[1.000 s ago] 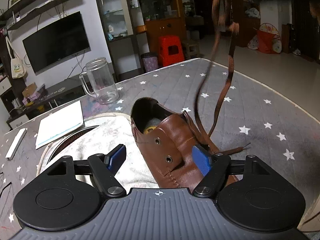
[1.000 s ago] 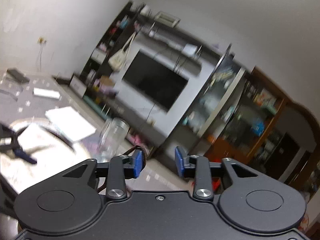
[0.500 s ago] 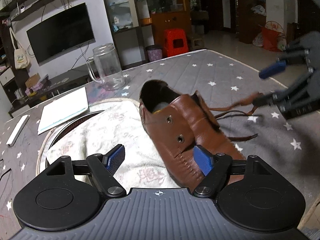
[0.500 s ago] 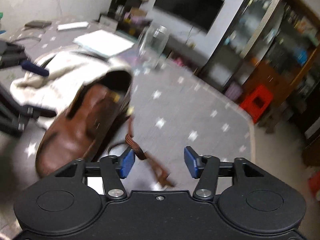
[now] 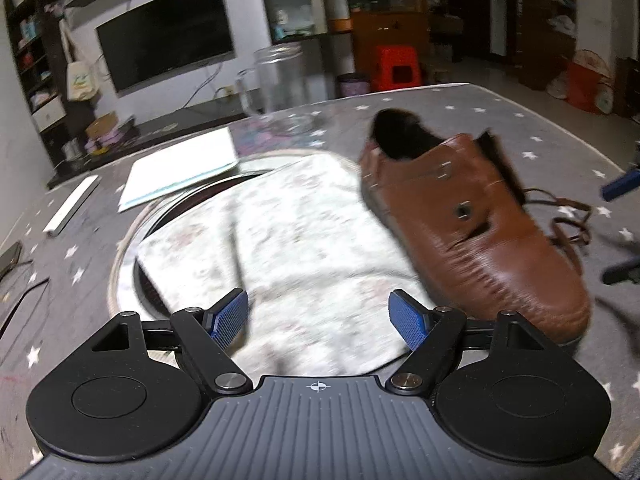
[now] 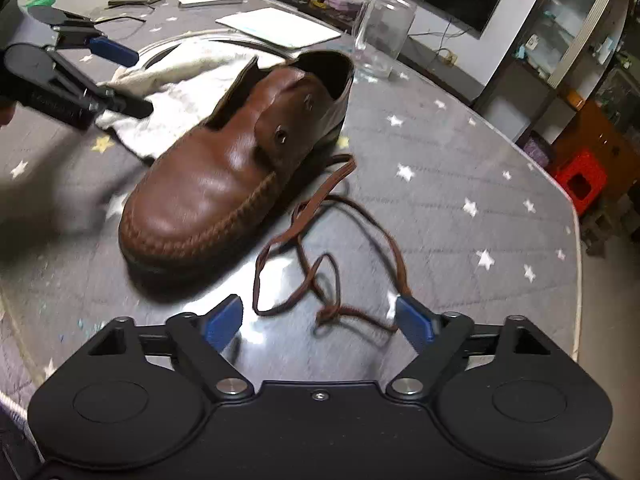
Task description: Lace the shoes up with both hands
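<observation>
A brown leather shoe (image 5: 460,220) (image 6: 224,176) stands on the star-patterned table cover, its heel partly on a pale cloth (image 5: 304,232). Its brown lace (image 6: 304,216) (image 5: 568,220) lies loose in loops on the cover beside the toe. My right gripper (image 6: 318,318) hovers low over the lace's end; its jaws are opening and the pads touch nothing. It also shows at the right edge of the left wrist view (image 5: 622,228). My left gripper (image 5: 320,312) (image 6: 132,80) is open over the cloth, to the shoe's left, with nothing held.
A glass mug (image 5: 280,80) (image 6: 384,36) stands behind the shoe. A white notebook (image 5: 180,164) and a white bar (image 5: 72,204) lie at the far left. A round tray rim (image 5: 124,248) shows under the cloth. The table's edge (image 6: 576,240) runs close on the right.
The right gripper came down from high up, let the lace fall onto the table and spread its jaws. The left gripper slid left, so the shoe no longer sits between its fingers.
</observation>
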A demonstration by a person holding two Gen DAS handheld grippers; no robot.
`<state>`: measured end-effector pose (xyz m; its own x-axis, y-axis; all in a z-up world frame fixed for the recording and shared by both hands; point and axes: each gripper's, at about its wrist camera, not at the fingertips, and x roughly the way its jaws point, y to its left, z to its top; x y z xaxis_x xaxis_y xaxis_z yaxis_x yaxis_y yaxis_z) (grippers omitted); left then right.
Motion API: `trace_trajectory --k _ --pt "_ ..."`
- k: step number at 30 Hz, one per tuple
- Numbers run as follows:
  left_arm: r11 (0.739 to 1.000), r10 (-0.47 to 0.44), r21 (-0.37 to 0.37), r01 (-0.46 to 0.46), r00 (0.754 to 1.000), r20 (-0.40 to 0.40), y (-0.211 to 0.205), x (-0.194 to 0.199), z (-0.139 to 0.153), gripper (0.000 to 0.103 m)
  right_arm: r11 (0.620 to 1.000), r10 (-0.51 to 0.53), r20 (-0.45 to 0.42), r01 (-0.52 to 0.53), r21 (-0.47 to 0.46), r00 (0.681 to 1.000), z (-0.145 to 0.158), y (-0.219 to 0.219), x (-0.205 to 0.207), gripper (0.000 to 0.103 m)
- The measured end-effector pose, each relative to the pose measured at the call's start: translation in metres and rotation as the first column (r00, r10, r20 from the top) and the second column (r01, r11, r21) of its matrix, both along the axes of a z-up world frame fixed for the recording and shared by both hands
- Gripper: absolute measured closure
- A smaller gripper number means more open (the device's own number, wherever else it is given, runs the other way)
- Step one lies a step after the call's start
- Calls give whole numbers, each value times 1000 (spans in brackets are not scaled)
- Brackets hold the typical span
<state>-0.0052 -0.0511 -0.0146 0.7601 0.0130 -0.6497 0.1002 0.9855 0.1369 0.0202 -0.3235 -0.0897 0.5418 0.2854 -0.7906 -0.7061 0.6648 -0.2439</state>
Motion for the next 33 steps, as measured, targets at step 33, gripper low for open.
trace_trajectory --k 33 --pt "955 292 23 -295 954 70 136 16 -36 21 772 -540 59 467 431 839 -17 -128 64 0"
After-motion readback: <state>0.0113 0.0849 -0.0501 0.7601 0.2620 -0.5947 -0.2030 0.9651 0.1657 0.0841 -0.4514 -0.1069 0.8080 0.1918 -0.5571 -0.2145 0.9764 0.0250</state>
